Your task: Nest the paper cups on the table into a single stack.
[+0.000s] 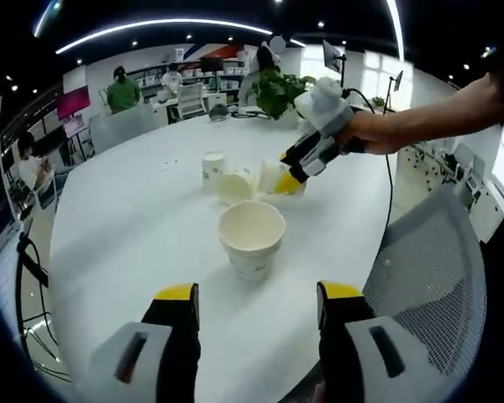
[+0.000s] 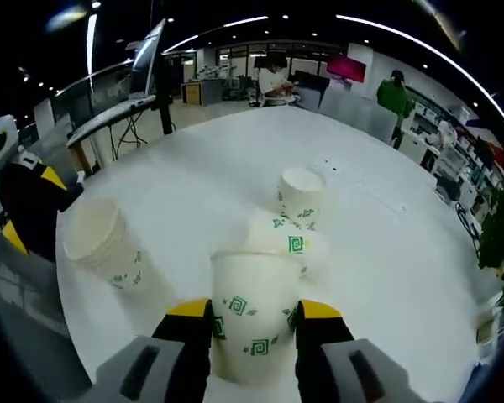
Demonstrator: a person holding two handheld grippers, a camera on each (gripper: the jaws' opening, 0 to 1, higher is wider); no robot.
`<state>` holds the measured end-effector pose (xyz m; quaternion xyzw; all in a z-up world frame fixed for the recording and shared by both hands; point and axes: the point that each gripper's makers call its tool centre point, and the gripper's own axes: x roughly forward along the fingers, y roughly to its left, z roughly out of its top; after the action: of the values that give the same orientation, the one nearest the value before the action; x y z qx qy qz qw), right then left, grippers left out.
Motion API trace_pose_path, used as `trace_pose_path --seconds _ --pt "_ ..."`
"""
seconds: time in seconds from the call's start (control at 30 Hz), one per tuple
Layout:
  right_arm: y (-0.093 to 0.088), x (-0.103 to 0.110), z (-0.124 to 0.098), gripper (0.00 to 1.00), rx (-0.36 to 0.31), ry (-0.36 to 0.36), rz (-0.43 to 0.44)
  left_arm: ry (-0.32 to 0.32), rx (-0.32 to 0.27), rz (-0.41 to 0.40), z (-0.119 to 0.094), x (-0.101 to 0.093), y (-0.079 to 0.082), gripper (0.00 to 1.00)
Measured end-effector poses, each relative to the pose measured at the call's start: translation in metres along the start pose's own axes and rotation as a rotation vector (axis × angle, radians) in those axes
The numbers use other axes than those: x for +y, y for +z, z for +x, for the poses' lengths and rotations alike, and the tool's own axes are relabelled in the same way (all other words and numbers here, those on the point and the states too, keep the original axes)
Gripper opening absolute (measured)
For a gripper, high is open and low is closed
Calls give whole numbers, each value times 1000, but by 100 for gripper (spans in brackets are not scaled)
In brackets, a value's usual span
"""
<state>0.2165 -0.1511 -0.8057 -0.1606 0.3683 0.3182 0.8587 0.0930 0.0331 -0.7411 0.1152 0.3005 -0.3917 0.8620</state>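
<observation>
Several white paper cups with green prints stand on a round white table. An upright cup sits just ahead of my left gripper, whose jaws are open and apart from it. Beyond it are an upside-down cup and a cup lying on its side. My right gripper reaches in from the right, held by a hand, and is shut on a cup. In the right gripper view that held cup fills my right gripper. The lying cup, upside-down cup, upright cup and left gripper surround it.
A grey mesh chair stands at the table's near right edge. A potted plant sits at the far side of the table. Desks with a monitor, chairs and people fill the office behind.
</observation>
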Motion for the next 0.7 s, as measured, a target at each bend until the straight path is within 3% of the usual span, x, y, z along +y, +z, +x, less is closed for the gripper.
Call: trace_pose_path --seconds 0.2,0.7 --pt "5 15 -24 38 -40 -23 -3 -26 -20 5 0 3 9 54" --pt "16 45 -51 38 -116 -15 -66 -51 -73 -8 6 -1 38 53"
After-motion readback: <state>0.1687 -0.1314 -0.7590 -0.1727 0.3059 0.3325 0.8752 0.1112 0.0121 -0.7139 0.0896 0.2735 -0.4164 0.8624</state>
